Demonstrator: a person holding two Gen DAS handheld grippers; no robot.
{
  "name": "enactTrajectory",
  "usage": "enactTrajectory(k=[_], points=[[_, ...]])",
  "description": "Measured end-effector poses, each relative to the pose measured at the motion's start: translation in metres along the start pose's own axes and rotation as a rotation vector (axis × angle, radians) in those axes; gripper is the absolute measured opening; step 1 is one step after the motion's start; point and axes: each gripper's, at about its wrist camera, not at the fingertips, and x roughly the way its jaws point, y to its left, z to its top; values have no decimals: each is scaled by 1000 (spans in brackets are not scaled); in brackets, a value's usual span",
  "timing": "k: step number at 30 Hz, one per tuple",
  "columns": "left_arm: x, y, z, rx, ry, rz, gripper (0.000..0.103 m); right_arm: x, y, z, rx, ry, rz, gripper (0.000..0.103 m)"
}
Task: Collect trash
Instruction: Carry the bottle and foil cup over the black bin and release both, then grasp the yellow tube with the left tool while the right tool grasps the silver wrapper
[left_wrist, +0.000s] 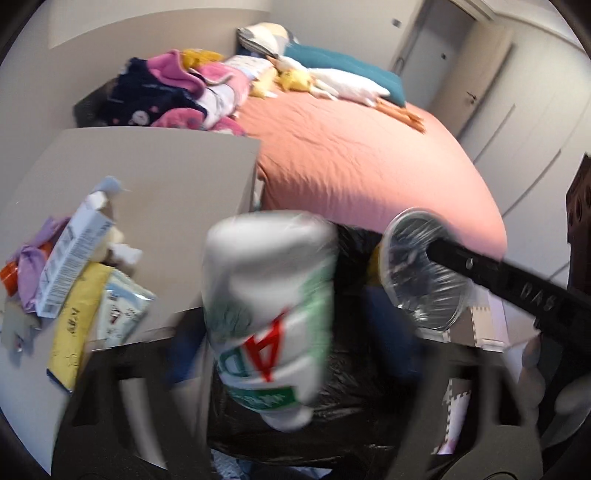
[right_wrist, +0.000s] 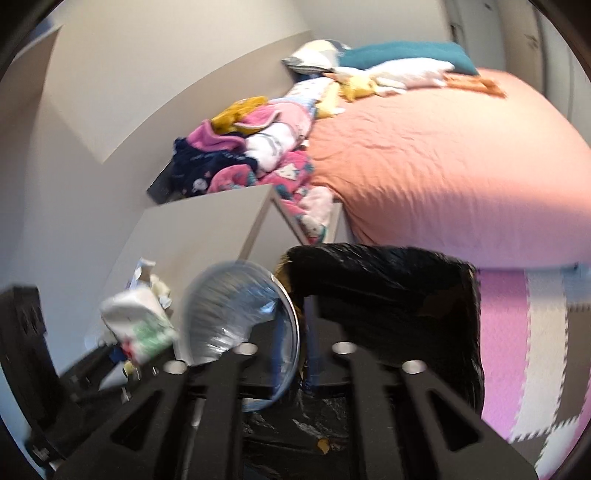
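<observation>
My left gripper (left_wrist: 269, 369) is shut on a white plastic bottle (left_wrist: 269, 314) with a green label and red letters, held over a bin lined with a black bag (left_wrist: 354, 387). My right gripper (right_wrist: 273, 354) is shut on a clear plastic cup (right_wrist: 236, 314), also over the black bag (right_wrist: 388, 295). The cup (left_wrist: 417, 269) and a right finger (left_wrist: 509, 284) show in the left wrist view. The bottle (right_wrist: 140, 325) shows at the left of the right wrist view. Both views are blurred.
A beige bedside table (left_wrist: 166, 184) holds more trash: a white carton (left_wrist: 70, 258), a yellow packet (left_wrist: 74, 332), a pale wrapper (left_wrist: 122, 310), purple cloth (left_wrist: 33, 269). A bed with an orange sheet (left_wrist: 369, 166) and a clothes pile (left_wrist: 177, 96) lies behind. Foam floor mats (right_wrist: 517, 350) are right.
</observation>
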Motion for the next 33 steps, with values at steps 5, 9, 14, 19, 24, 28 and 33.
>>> enactTrajectory(k=[5,9,14,19,24,28,33], points=[[2,-16,0,65,-25,22,97,-16,-12,3,35,-72,-63,65],[2,-11,2,42,-30,28,97,-18,-13,5,46,-84,-69,65],[-3,-3,-1,22,-36,40,97,-18,-10,3,38,-82,-63,65],[-8,2,-3,15,-42,52,97,-13,0,4,24,-71,-49,65],[-12,14,-5,-1,-56,72,97,-8,12,3,0,-64,-38,70],[-17,28,-10,-28,-63,93,97,-4,29,2,-33,-72,-37,78],[-23,47,-17,-60,-65,119,97,3,52,-1,-86,-76,-28,81]])
